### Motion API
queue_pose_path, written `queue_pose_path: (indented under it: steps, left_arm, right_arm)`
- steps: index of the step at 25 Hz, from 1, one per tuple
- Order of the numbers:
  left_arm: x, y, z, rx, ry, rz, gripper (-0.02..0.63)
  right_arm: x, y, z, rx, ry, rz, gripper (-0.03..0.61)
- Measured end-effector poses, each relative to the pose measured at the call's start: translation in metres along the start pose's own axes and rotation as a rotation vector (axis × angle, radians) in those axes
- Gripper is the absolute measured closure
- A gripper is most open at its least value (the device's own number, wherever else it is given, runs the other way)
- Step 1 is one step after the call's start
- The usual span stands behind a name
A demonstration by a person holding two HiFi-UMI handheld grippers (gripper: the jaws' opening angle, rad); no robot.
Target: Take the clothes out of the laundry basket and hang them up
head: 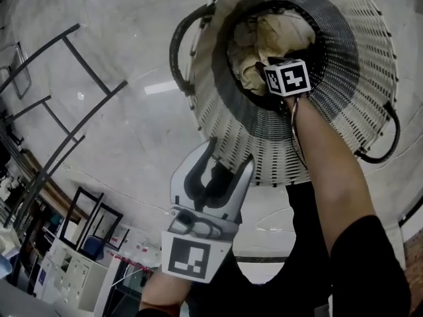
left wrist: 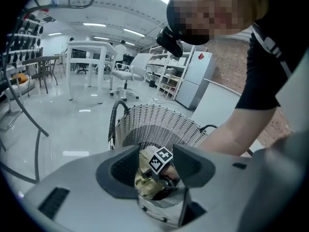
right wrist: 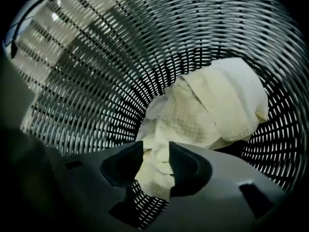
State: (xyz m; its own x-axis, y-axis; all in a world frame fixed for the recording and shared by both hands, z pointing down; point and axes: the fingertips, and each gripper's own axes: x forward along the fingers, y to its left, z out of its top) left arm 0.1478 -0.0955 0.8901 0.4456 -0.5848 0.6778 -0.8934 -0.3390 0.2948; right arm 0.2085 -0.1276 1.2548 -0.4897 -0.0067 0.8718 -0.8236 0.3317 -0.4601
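Note:
A white slatted laundry basket (head: 370,32) with black handles stands on the pale floor, and a crumpled cream garment (head: 264,38) lies at its bottom. My right gripper (right wrist: 156,161) is deep inside the basket, pointing steeply down. Its jaws stand apart just above the cream garment (right wrist: 212,105), with a fold showing in the gap and no visible pinch. From the head view only its marker cube (head: 287,76) shows. My left gripper (head: 228,160) hovers open and empty outside the basket's near rim. In the left gripper view the left gripper (left wrist: 155,163) points at the basket (left wrist: 159,122).
A black tubular rack frame (head: 66,111) stands to the left of the basket. White cabinets and shelves (head: 73,263) sit at the lower left. Across the room are white tables and an office chair (left wrist: 125,74). The person's forearm (head: 330,177) reaches over the basket's rim.

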Motion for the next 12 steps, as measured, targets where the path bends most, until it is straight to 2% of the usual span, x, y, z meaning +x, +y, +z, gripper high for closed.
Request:
queue_pose_path:
  steps: [3, 5, 9, 12]
  left_arm:
    - [0.002, 0.0, -0.007, 0.012, 0.008, -0.016, 0.407]
    - [0.002, -0.003, -0.012, 0.025, 0.015, -0.029, 0.407]
    - [-0.003, -0.01, -0.013, 0.018, 0.029, -0.049, 0.407]
    - [-0.012, -0.019, 0.004, -0.004, 0.008, -0.056, 0.407]
  right_arm:
    - [0.015, -0.012, -0.012, -0.102, 0.078, -0.072, 0.461]
    - [0.015, -0.012, -0.007, -0.149, 0.077, -0.103, 0.549]
    - [-0.007, -0.005, 0.0, -0.128, 0.067, -0.095, 0.56]
    - [-0.037, 0.005, 0.01, -0.117, 0.03, -0.065, 0.563]
